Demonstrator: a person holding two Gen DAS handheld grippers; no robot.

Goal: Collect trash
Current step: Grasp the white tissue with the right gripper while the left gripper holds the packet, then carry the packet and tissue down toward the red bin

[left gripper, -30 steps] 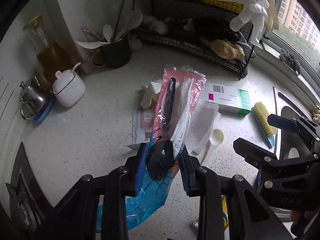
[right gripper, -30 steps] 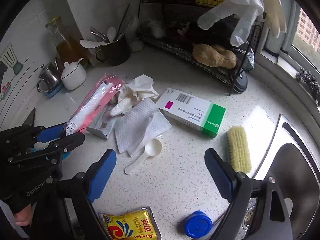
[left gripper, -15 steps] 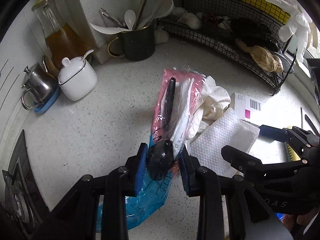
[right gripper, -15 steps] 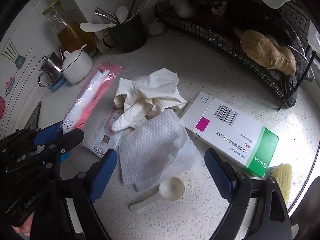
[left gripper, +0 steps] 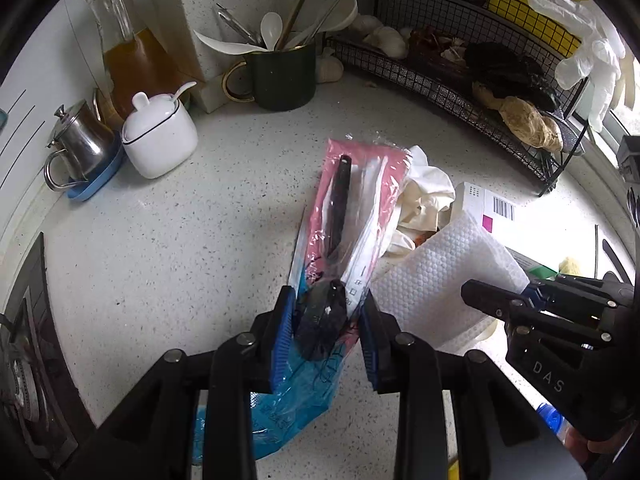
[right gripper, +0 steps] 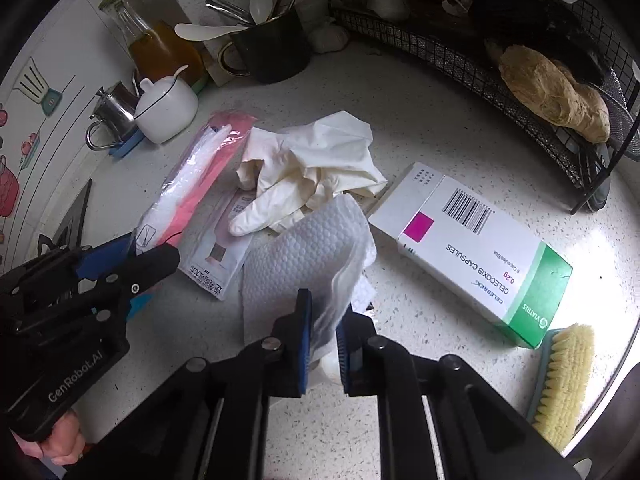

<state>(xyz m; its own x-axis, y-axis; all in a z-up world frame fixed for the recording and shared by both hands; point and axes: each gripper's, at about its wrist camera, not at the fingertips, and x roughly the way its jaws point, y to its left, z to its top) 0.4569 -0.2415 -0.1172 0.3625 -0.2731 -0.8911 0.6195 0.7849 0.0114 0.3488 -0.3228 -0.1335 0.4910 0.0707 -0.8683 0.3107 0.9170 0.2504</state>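
Looking down onto a speckled white stone tabletop (right gripper: pixel 420 92) scattered with rubbish. Taking as landmark the white medicine box with green end and barcode (right gripper: pixel 472 248), lying flat on the tabletop.

Left of the box: holding a white embossed paper towel (right gripper: pixel 304 256), with the right gripper (right gripper: pixel 323 334) and its blue-padded fingers (right gripper: pixel 305 336) closing on the towel's lower edge, the sheet bunching and lifting between them. Just up and left of the box: lying crumpled, a cream latex glove (right gripper: pixel 304 176), touching the towel's upper edge. Under glove and towel: showing partly, a flat white printed packet (right gripper: pixel 218 256).

Farther left of the box: gripping a long pink, clear and blue plastic package with a black utensil inside (left gripper: pixel 344 216), the left gripper (left gripper: pixel 326 332) with blue fingers (left gripper: pixel 282 336) clamping its lower part; upper end of the package resting near the glove.

Right of and below the box: lying beside it, a yellow-bristled scrub brush (right gripper: pixel 564 380).

Well beyond the box, at the back: standing, a dark mug of spoons and utensils (right gripper: pixel 272 52), a white lidded sugar pot (right gripper: pixel 166 108), a small steel pot (right gripper: pixel 114 114) and a glass bottle of amber liquid (right gripper: pixel 156 44). Behind and right of the box: running along the wall, a black wire rack (right gripper: pixel 540 92) carrying a brown lumpy root.
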